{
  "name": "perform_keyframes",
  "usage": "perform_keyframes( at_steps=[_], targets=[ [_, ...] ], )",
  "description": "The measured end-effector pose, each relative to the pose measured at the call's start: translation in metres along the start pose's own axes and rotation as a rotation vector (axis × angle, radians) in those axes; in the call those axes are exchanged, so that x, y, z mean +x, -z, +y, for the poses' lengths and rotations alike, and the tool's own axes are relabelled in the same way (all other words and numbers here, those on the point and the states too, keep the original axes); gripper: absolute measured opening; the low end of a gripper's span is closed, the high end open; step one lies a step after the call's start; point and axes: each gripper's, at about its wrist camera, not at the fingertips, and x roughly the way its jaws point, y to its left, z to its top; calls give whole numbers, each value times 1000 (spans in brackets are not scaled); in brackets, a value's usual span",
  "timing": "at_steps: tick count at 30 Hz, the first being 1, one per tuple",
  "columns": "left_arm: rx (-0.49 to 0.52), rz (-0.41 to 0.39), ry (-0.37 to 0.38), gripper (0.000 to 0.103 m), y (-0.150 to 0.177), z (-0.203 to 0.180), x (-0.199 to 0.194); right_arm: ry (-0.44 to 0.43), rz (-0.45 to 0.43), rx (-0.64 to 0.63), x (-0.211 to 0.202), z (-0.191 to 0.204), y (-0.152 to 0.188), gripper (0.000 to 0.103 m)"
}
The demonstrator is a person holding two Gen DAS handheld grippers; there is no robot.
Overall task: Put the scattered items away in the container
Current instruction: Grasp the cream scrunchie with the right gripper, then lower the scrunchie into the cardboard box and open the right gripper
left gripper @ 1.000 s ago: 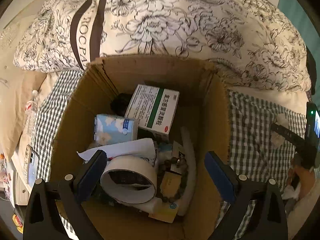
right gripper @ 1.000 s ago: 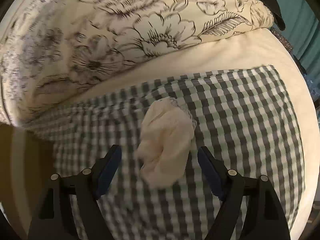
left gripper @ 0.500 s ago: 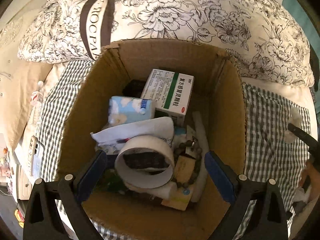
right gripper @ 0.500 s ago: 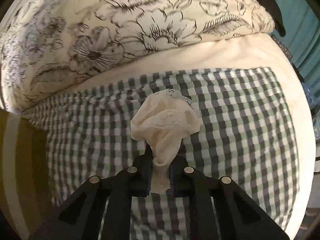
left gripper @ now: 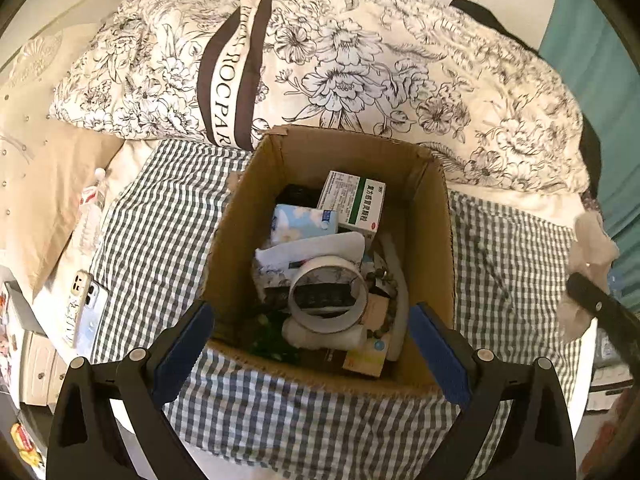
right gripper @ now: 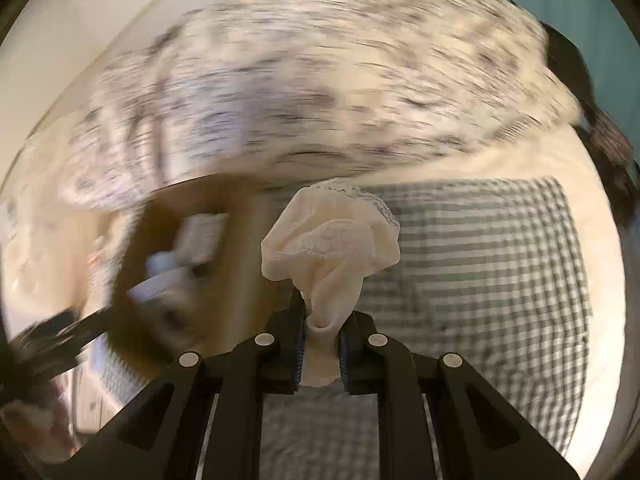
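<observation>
A cardboard box (left gripper: 432, 216) stands on the checked bed cover, holding a tape roll (left gripper: 327, 300), a green-striped medicine box (left gripper: 356, 200), a tissue pack (left gripper: 300, 222) and other items. My left gripper (left gripper: 310, 338) is open and empty, raised above the box's near edge. My right gripper (right gripper: 322, 340) is shut on a cream lace cloth (right gripper: 330, 236) and holds it lifted off the bed. The cloth also shows at the right edge of the left wrist view (left gripper: 592, 248). The box (right gripper: 240, 264) appears blurred to the left of the cloth.
A floral duvet (left gripper: 340, 64) is piled behind the box. A phone (left gripper: 84, 308) and a plastic bottle (left gripper: 92, 208) lie on the bed to the left. A teal curtain (left gripper: 592, 60) hangs at the right. The checked cover (right gripper: 480, 264) spreads right of the cloth.
My right gripper shut on the cream cloth, lifted it and swung left toward the box. My left gripper stayed open and pulled up and back from the box.
</observation>
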Motion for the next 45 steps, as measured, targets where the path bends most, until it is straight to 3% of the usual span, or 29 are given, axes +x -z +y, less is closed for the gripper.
perform_keyframes(
  at_steps=[5,11,12,13,14,17,23,27,34,38,45],
  targets=[
    [5,18,14,100,14,25,-2,-57,-1,-99,1,81,2,14],
    [25,28,26,100,24,50,-1,-37,-1,-99,23,128,-2,21],
    [30,31,33,100,24,54,0,-17,8,-90,31,132,-4,40],
    [35,34,40,100,24,57,1,13,14,-81,35,135,-6,66],
    [42,34,47,100,23,61,1,41,12,-69,37,135,-6,73],
    [62,26,61,100,20,65,-3,37,-7,-32,33,134,-4,73],
    [46,0,102,101,7,63,-17,120,-40,-4,1,125,6,74],
    [76,-53,103,103,0,50,-26,177,-104,11,-23,117,17,89],
    [129,-64,128,103,6,30,-26,225,-148,67,-36,103,39,90],
    [157,-69,114,103,15,22,-26,239,-103,85,-27,96,45,95],
    [190,-66,110,103,19,18,-26,253,-103,148,-26,78,56,97]
  ],
)
